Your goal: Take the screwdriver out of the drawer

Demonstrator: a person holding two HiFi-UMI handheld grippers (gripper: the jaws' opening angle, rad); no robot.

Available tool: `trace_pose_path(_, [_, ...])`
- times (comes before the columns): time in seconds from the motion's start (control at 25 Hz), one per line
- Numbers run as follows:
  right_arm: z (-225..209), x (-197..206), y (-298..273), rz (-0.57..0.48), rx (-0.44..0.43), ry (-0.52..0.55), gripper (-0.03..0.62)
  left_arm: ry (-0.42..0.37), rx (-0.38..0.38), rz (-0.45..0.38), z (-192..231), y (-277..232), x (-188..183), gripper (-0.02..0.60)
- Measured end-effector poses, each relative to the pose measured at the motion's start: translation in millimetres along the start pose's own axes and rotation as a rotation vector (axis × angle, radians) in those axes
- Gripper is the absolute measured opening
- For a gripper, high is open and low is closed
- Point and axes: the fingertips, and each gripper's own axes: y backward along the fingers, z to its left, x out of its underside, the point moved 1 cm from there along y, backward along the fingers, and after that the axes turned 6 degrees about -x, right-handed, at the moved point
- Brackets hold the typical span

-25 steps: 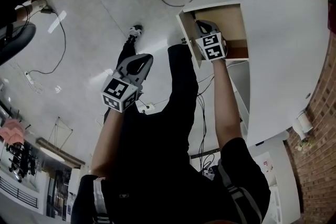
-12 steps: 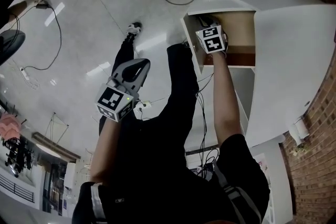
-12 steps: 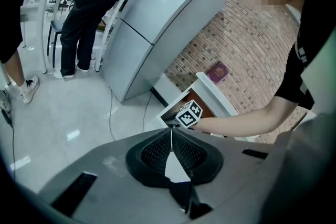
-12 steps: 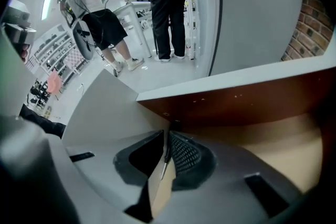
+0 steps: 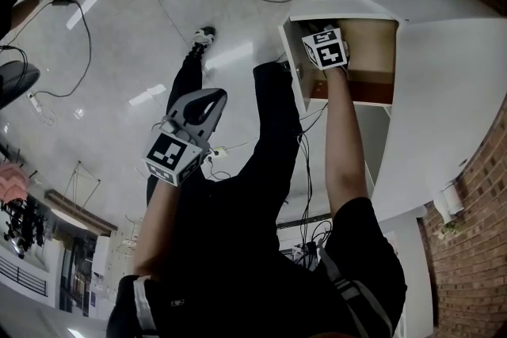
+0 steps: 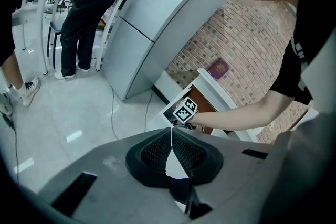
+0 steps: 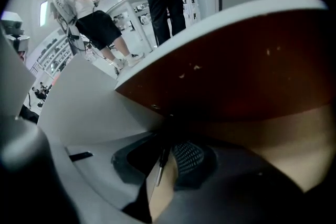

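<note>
Wooden drawer [image 5: 372,39], right hand-held gripper [image 7: 169,136] inside
Its jaws clamp a screwdriver [image 7: 161,165]; left hand-held gripper [image 6: 171,131] hangs closed and empty over the floor [image 5: 158,12].

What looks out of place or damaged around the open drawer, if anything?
Nothing stands out. The drawer is open and looks undamaged; the right gripper is inside it, jaws apparently closed on the screwdriver, whose thin shaft shows between them.

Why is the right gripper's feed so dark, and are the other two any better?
Right gripper view: the right gripper is inside the drawer, shadowed, jaw tips murky; only the screwdriver shaft glints. Left gripper view: bright and sharp, edges bent by the wide lens. Head view: well lit, glare streaks on the floor.
</note>
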Motion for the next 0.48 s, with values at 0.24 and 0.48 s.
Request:
trace_pose_path(0.24, [-4.4,1.2,-4.1,0.029,-0.114,-0.033,0.124,-0.016,-0.003,0.018,-0.4,1.5,6.7,0.017])
trace_pose_path(0.48, [-1.4,-1.4,-3.2,0.036,-0.264,-0.109,0.110,-0.005,0.000,0.020,1.7,-0.3,9.1,0.017])
